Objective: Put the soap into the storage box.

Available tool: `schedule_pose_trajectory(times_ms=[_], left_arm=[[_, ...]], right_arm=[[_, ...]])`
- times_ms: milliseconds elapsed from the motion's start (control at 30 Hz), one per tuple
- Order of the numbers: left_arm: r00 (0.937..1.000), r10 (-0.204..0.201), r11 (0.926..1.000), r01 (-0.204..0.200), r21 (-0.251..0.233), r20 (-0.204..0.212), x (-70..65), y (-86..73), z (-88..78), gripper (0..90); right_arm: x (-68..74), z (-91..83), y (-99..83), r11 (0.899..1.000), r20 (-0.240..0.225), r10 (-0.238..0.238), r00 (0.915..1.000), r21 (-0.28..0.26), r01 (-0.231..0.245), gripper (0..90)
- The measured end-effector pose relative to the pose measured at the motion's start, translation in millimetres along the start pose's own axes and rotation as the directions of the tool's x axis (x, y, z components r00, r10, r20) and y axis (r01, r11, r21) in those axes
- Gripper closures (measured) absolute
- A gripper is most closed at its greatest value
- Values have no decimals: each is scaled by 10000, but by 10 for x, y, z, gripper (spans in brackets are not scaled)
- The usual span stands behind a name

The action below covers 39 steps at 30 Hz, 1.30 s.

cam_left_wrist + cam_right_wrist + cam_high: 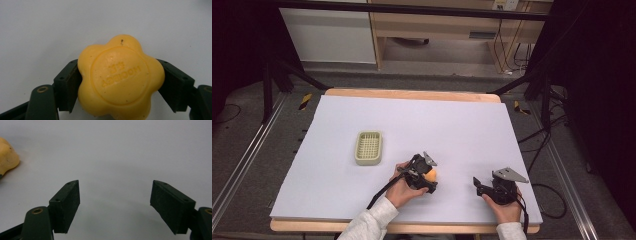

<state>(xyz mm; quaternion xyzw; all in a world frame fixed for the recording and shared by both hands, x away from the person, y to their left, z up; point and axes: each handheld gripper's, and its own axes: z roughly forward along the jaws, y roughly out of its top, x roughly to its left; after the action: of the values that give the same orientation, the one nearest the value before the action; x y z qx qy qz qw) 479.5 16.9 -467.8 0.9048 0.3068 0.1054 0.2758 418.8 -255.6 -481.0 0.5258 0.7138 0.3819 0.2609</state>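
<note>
Yellow flower-shaped soap (120, 77) is clenched in the left tool (426, 176), the right tool (115, 205) released; slick lobes could be squeezed out onto the counter (452, 125).

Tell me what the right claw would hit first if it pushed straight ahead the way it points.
Probably nothing: ahead of the open right claw lies bare white table surface. The yellow flower-shaped soap bar sits off to the side in the right gripper view, seemingly out of line; depth is uncertain.

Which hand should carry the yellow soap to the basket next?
Left. Its tongs have the soap between the pads, and the basket lies on its side of the table. The right tongs are open and empty, farther from the basket.
</note>
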Motion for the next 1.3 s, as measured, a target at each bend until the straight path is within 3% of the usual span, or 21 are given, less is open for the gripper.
schedule_pose_trajectory(times_ms=[600,1300], left_arm=[[9999,-124,9999,124,-50,-15,0,-5,-9,258],[9998,-188,9997,187,-127,-63,89,-50,-230,260]], right_arm=[[-3,-4,1,10000,-29,13,10000,2,-13,242],[-6,-2,-1,10000,27,-46,10000,-16,46,242]])
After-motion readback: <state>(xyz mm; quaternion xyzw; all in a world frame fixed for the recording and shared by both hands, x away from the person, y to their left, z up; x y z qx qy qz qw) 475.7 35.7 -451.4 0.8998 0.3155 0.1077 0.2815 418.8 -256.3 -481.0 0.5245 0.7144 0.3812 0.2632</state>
